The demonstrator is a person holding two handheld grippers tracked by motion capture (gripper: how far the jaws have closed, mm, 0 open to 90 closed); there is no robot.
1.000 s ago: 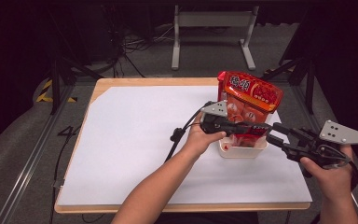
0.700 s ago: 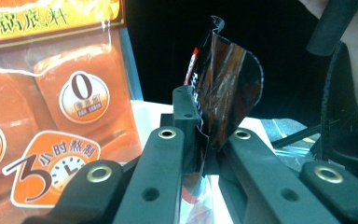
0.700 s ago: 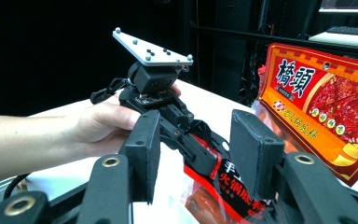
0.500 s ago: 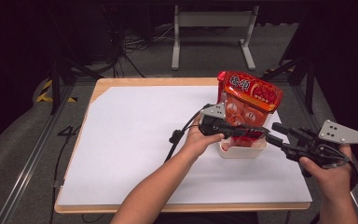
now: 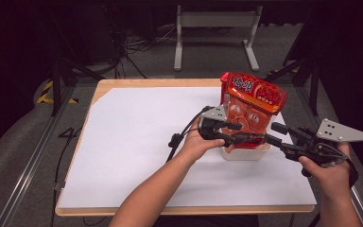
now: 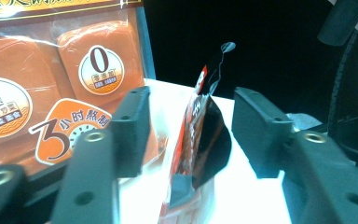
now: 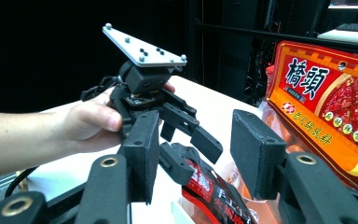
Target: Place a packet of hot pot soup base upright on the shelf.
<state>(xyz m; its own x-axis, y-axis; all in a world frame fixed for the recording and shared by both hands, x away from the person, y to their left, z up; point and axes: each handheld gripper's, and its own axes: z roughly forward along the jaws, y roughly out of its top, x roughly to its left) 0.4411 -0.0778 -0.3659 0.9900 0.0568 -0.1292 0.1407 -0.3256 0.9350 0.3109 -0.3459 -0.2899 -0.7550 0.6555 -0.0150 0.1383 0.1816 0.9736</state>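
Observation:
A small red-and-black sachet point(image 6: 200, 135) stands on edge in a white container point(image 5: 246, 153), in front of a big orange-red bag point(image 5: 253, 101). My left gripper point(image 5: 246, 132) comes in from the left. Its jaws have just been opening and stand on either side of the sachet point(image 5: 251, 138), pads clear of it. In the right gripper view the left gripper point(image 7: 193, 154) sits over the sachet point(image 7: 209, 186). My right gripper point(image 5: 270, 133) points in from the right, open, level with the container, with nothing gripped. The bag point(image 7: 326, 98) rises behind on the right.
A white sheet point(image 5: 146, 142) covers most of the wooden table point(image 5: 123, 82). The bag and the container stand near its right edge. A black cable point(image 5: 182, 135) trails from the left gripper across the sheet. A metal stand point(image 5: 215, 28) is on the floor beyond the table.
The left gripper's jaws have spread apart and let go of the sachet, which stays in the container. Both hands have kept their places.

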